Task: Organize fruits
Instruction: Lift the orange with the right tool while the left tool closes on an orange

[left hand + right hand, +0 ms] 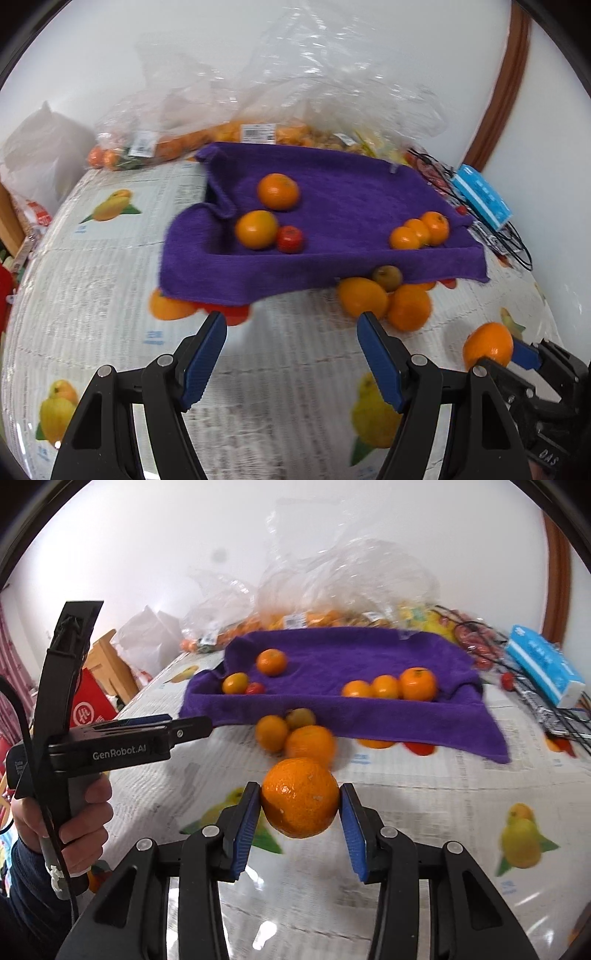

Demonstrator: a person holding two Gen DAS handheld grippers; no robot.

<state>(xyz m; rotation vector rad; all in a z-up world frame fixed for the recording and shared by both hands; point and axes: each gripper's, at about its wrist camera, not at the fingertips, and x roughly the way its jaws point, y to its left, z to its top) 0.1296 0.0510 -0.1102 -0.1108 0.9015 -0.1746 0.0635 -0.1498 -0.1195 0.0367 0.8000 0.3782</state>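
My right gripper (pixel 300 805) holds an orange (pixel 300 797) between its two blue pads (pixel 246 823), one pad on each side of the fruit, above the table (pixel 424 812). In the left wrist view I see this same orange (pixel 487 345) at the right edge, with the right gripper (pixel 496 356) closed around it.

My left gripper (pixel 291 325) has its jaws spread wide with nothing between them. It points toward the purple towel (pixel 332 206). In the right wrist view the left gripper (pixel 199 726) comes in from the left, and a hand (pixel 74 819) is around its handle.

On the towel lie two oranges (pixel 277 191) with a small red fruit (pixel 290 239) touching the nearer one, and at the right a row of three small oranges (pixel 421 229) touching each other. In front of the towel, on the table, there is a pile of two oranges (pixel 384 301) and a brownish fruit (pixel 387 276), just beside the towel's front edge. Behind the towel I see plastic bags (pixel 258 103) with more fruit inside, and at the right a blue box (pixel 482 194).
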